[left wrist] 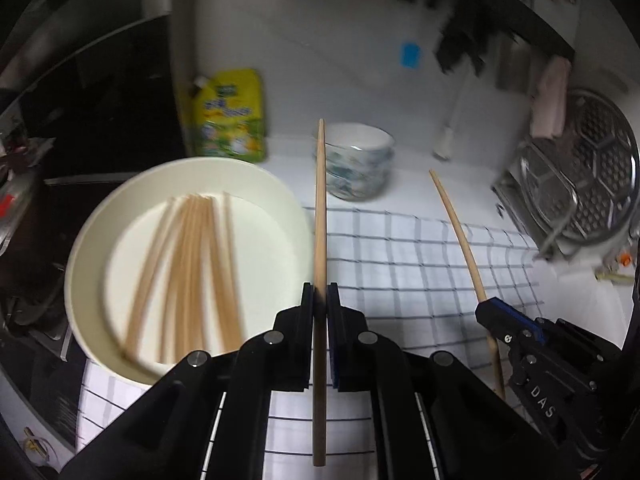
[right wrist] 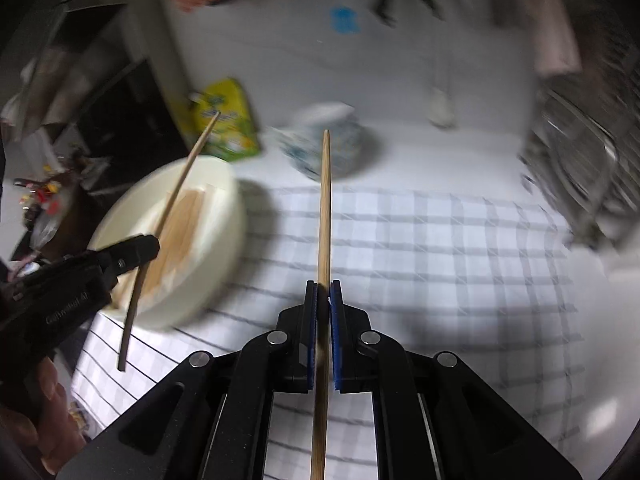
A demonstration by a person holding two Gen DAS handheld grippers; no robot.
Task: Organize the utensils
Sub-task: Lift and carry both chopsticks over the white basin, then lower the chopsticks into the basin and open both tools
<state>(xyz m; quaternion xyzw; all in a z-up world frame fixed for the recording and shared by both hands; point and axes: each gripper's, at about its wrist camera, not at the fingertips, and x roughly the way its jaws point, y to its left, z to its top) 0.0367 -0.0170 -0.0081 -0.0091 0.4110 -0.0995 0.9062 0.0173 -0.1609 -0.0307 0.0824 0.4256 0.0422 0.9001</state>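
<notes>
Pinching one chopstick [left wrist: 320, 208] in my left gripper [left wrist: 320, 300], another chopstick [right wrist: 325, 208] in my right gripper [right wrist: 323, 300]. Holding both above checked cloth [left wrist: 420, 256], right of white bowl [left wrist: 92, 240] holding remaining chopsticks [left wrist: 188, 272].

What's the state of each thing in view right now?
Left tongs: shut on a chopstick, lifted.
Right tongs: shut on a second chopstick, lifted.
White bowl: upright, holds loose chopsticks.
Patterned bowls: stacked, upright.
Checked cloth: spread flat.
Yellow pouch: standing.
</notes>
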